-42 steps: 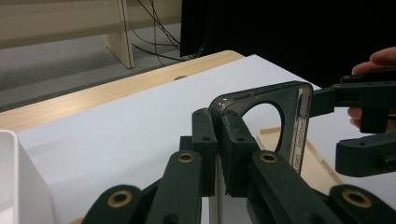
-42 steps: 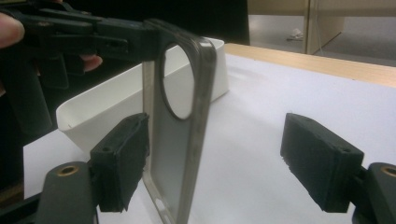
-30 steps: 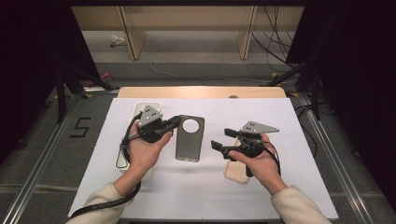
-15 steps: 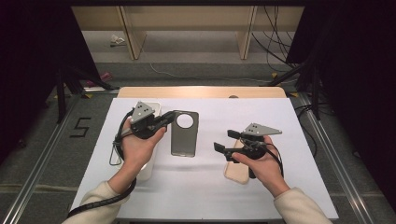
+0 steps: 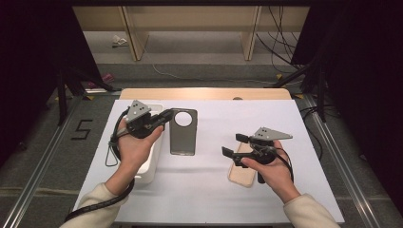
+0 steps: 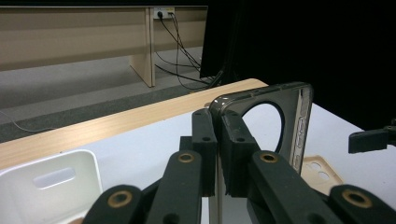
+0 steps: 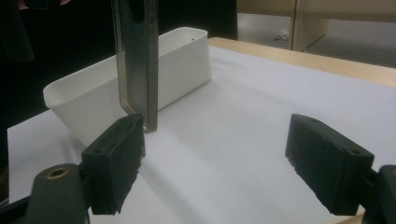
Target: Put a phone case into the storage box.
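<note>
So my left claw [image 5: 166,116] is clamped on the top corner of the grey phone case [image 5: 183,135], which hangs lifted off the worktop [image 5: 209,199] right beside the white bin [image 5: 148,167]. My right claw [image 5: 232,145] sits wide open with nothing in it, hovering above the tan case [image 5: 242,171].

My worry is that it's a thin corner pinch, so the case could swing or slip out if I turn my wrist fast. It could also catch on the bin's rim. There's plenty of bare white space in the middle, and the wooden far edge [image 5: 204,93] is well apart.
</note>
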Demonstrator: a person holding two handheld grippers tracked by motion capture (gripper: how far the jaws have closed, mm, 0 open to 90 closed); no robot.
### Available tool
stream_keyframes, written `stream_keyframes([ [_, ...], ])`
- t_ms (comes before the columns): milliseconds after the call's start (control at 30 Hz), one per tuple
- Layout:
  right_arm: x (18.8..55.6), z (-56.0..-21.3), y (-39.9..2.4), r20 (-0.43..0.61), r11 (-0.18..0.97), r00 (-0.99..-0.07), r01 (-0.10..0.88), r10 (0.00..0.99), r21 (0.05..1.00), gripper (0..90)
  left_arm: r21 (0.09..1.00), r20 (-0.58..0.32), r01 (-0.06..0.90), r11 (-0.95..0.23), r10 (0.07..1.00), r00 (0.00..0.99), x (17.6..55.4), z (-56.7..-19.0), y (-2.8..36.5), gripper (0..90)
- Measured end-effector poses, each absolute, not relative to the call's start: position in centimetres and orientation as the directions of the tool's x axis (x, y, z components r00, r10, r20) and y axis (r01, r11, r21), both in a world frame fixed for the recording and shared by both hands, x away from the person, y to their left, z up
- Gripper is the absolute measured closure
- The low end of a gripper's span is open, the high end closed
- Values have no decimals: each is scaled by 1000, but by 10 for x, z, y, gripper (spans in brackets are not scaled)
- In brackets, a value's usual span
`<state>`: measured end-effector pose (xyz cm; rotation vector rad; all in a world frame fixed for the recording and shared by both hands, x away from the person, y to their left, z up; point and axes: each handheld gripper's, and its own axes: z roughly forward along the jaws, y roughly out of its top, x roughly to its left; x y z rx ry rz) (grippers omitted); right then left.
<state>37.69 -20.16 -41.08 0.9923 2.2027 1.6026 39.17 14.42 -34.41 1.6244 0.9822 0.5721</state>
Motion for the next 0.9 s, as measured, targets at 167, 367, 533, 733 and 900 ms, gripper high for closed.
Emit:
stream_keyframes([
  [167, 374, -410, -209, 187, 168, -738, 378, 648, 910, 195, 953, -123, 300, -52, 836, 535, 392, -342, 148, 850],
  [367, 368, -410, -220, 183, 167, -732, 377, 657, 911, 190, 955, -122, 293, -44, 842, 525, 393, -339, 153, 850],
  [533, 365, -411, -229, 176, 166, -724, 374, 667, 912, 187, 956, -120, 291, -43, 846, 519, 394, -337, 156, 850],
  [733, 361, -410, -238, 171, 162, -711, 375, 682, 913, 185, 957, -123, 289, -34, 851, 510, 396, -335, 162, 849],
  [900, 359, -411, -244, 170, 158, -704, 375, 689, 913, 185, 957, -121, 289, -34, 856, 502, 398, -333, 167, 849],
])
